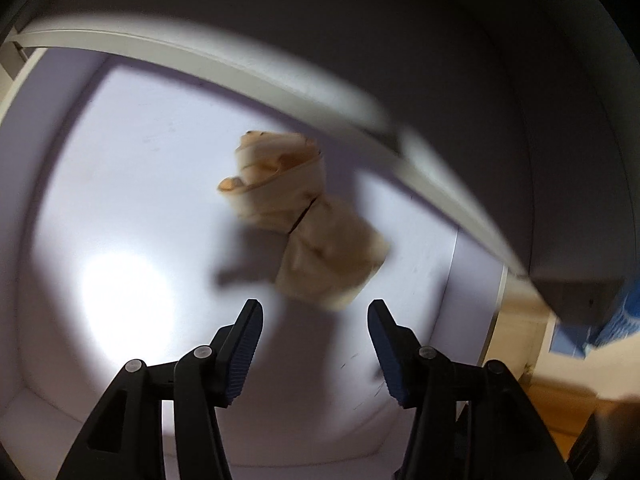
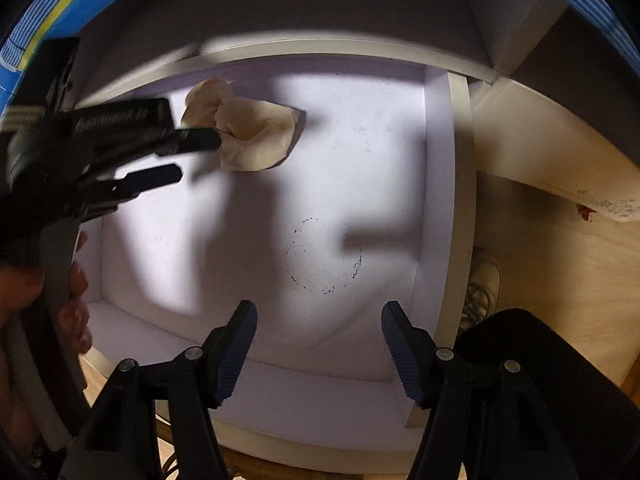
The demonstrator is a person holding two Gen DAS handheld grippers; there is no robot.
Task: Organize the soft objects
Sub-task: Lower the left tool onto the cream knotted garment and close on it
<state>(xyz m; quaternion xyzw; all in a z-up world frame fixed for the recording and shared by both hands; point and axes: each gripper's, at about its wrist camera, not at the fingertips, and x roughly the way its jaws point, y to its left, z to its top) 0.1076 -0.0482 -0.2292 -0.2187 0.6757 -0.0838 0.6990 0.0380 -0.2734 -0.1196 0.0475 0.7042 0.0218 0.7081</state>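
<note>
A crumpled beige soft cloth [image 1: 304, 220] lies inside a white box [image 1: 240, 72], close to its far wall. My left gripper [image 1: 315, 306] hangs open just short of the cloth, and its pads touch nothing. In the right wrist view the same cloth [image 2: 256, 136] sits in the far left corner of the box [image 2: 320, 50]. There the left gripper [image 2: 199, 156] reaches in from the left, with one fingertip [image 2: 208, 140] at the cloth's edge. My right gripper [image 2: 319, 307] stands open, pointing down over the bare box floor with nothing between its fingers.
A faint ring of dark specks [image 2: 324, 256] marks the box floor. A hand [image 2: 74, 280] holds the left gripper's handle. Right of the box, on wooden flooring, are a pale shoe [image 2: 486, 280] and a dark trouser leg [image 2: 540, 360]. A blue striped mat [image 2: 60, 12] lies beyond.
</note>
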